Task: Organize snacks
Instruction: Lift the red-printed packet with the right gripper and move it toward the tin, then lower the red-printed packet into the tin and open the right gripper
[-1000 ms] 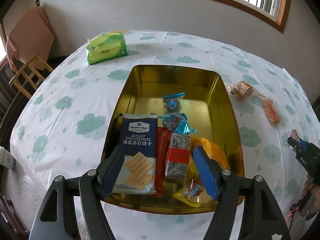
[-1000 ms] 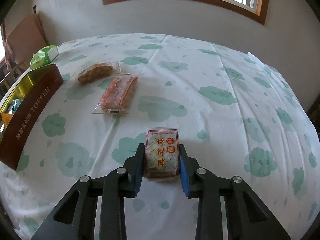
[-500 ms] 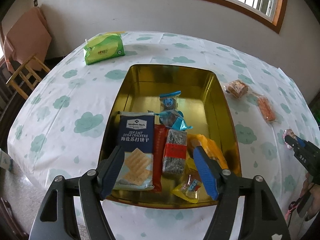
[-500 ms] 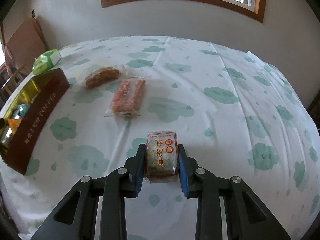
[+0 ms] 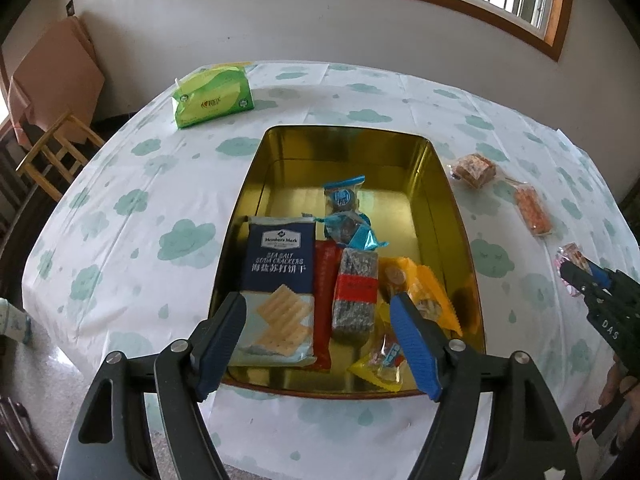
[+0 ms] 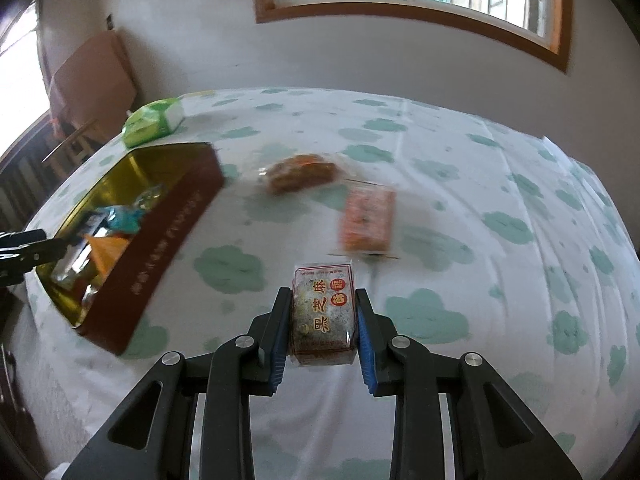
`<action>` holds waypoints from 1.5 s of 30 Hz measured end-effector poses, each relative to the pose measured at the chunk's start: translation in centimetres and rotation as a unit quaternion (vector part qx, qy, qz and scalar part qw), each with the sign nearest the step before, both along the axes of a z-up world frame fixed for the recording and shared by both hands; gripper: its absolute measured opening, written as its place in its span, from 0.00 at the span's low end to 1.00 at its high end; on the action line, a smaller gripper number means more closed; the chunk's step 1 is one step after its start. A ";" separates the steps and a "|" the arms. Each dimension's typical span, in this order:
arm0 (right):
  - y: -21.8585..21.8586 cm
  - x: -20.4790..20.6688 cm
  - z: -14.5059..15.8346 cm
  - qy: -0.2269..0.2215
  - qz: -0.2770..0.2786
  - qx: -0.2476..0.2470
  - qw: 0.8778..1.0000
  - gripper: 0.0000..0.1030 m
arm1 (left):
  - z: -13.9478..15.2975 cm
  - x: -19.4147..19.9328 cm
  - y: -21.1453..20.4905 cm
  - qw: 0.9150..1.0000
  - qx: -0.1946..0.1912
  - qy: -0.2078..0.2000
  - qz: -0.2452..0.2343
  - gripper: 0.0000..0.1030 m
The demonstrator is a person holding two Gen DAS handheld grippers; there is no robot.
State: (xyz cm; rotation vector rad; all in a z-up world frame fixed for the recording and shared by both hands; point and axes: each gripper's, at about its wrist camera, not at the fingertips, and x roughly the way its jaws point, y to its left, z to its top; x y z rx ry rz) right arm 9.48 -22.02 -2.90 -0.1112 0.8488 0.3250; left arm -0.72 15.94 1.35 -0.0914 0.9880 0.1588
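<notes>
A gold tin [image 5: 440,184] with brown outer walls [image 6: 168,232] stands on the cloud-patterned tablecloth. It holds a soda cracker pack [image 5: 278,264], a grey bar with a red band [image 5: 356,292], blue-wrapped sweets [image 5: 344,200] and yellow packs [image 5: 416,284]. My left gripper [image 5: 316,308] hovers over the tin's near end; its jaws are opening and its pads touch nothing. My right gripper [image 6: 323,300] is shut on a red-framed black sesame pack [image 6: 324,320], lifted off the cloth to the right of the tin. A brown cake pack [image 6: 302,172] and an orange pack [image 6: 366,220] lie on the cloth beyond it.
A green tissue pack [image 5: 212,98] lies at the table's far left. A wooden chair [image 5: 56,148] stands off the left edge under a draped cloth. The round table's edge curves close below both grippers. A person's hand [image 5: 616,392] shows at the lower right.
My right gripper has risen and swung left toward the tin, still holding the sesame pack. The left gripper has stayed over the tin, its jaws slightly wider.
</notes>
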 end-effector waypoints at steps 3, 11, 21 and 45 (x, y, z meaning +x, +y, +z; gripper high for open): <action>1.1 -0.5 -0.1 0.005 0.012 0.004 1.000 0.30 | 0.2 -0.3 0.1 1.000 0.002 -0.002 -0.002 0.70; 4.3 -1.8 0.8 0.003 0.052 0.010 0.999 0.30 | 1.3 -1.3 0.9 1.000 0.008 -0.018 0.005 0.73; 8.3 -3.0 2.1 0.001 0.103 0.026 0.994 0.30 | 1.6 -1.9 5.1 0.998 0.016 -0.022 0.061 0.77; 16.2 -3.6 1.4 0.022 0.182 0.019 0.983 0.30 | 0.2 -2.8 9.6 0.993 0.009 0.003 0.115 0.83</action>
